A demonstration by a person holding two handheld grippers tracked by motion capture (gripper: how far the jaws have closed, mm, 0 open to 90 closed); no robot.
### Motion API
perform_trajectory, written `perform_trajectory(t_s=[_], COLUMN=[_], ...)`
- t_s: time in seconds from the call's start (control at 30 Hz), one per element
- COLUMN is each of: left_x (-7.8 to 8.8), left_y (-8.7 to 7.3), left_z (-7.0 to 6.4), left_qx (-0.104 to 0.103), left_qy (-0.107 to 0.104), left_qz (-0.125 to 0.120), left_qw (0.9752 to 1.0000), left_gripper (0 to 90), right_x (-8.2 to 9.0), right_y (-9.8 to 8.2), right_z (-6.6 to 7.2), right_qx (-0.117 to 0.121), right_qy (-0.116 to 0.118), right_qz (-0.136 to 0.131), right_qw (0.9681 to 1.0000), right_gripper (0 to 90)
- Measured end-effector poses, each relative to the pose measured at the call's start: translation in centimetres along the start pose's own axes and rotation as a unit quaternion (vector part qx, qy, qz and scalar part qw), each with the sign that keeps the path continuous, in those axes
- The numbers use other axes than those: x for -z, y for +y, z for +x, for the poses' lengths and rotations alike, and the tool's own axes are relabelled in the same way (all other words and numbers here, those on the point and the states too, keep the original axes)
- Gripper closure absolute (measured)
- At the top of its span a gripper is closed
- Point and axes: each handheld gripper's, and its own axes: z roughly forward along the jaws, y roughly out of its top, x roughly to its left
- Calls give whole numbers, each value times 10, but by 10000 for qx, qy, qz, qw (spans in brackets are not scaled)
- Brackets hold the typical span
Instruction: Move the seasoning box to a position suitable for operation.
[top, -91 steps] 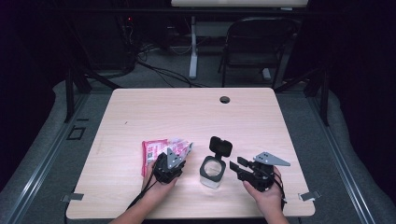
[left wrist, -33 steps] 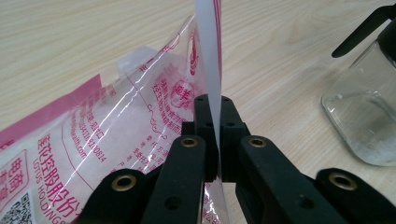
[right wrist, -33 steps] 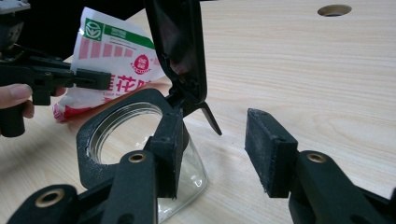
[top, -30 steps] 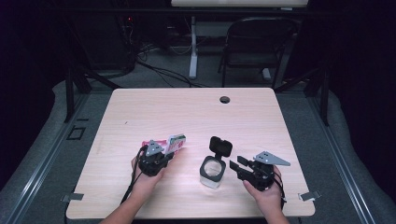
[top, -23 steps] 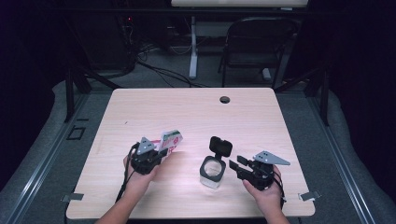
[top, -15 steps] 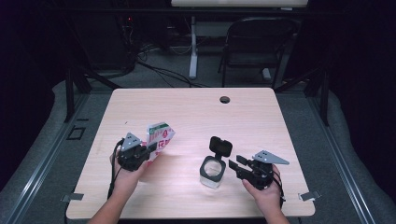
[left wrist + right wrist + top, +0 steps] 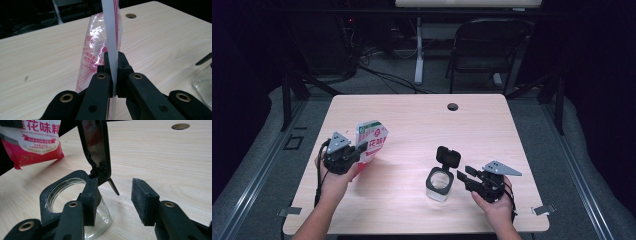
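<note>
1. The left gripper (image 7: 360, 150) is raised over the table's (image 7: 422, 120) left side, its jaws clamped on the edge of a red-and-white packet (image 7: 373, 139).
2. The right gripper (image 7: 464, 175) rests low, jaws apart and holding nothing, just beside a glass jar (image 7: 439, 182) with its lid (image 7: 448, 156) flipped up.

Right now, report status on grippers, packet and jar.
Left gripper shut on snack packet, held off the table. Right gripper open beside glass jar, lid flipped up. Nothing between.

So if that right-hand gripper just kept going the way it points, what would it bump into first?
Most likely the glass jar: the right gripper points at its black collar, one jaw already beside it.
</note>
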Motion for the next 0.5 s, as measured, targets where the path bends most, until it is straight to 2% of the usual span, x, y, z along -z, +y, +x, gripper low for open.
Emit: perform_trajectory(t_s=[0.1,0.13,0.23,0.3,0.37,0.4,0.5], left_x=[3,7,10,10,9,7,2], left_y=[6,11,15,17,18,20,22], left_z=[2,3,1,-4,-7,-14,-26], left_qx=[-45,-110,-129,-120,-125,-186,-254], left_qy=[53,47,9,-141,-213,-293,-438], left_qz=[-22,-17,-72,-174,-171,-217,-226], left_qw=[10000,9999,9999,9997,9995,9992,9985], left_gripper=[900,900,900,900,900,900,900], right_x=[0,0,1,1,1,2,2], right_y=[0,0,1,1,1,1,1], right_z=[0,-1,-2,-2,-2,-2,-2], right_qx=[-3,-1,-17,-52,-47,-44,-34], right_qy=[-5,-17,-18,-15,-21,-28,-40], right_qz=[-5,-3,-14,-65,-61,-62,-65], right_qw=[10000,10000,10000,10000,10000,10000,10000], right_gripper=[565,565,564,563,563,562,559])
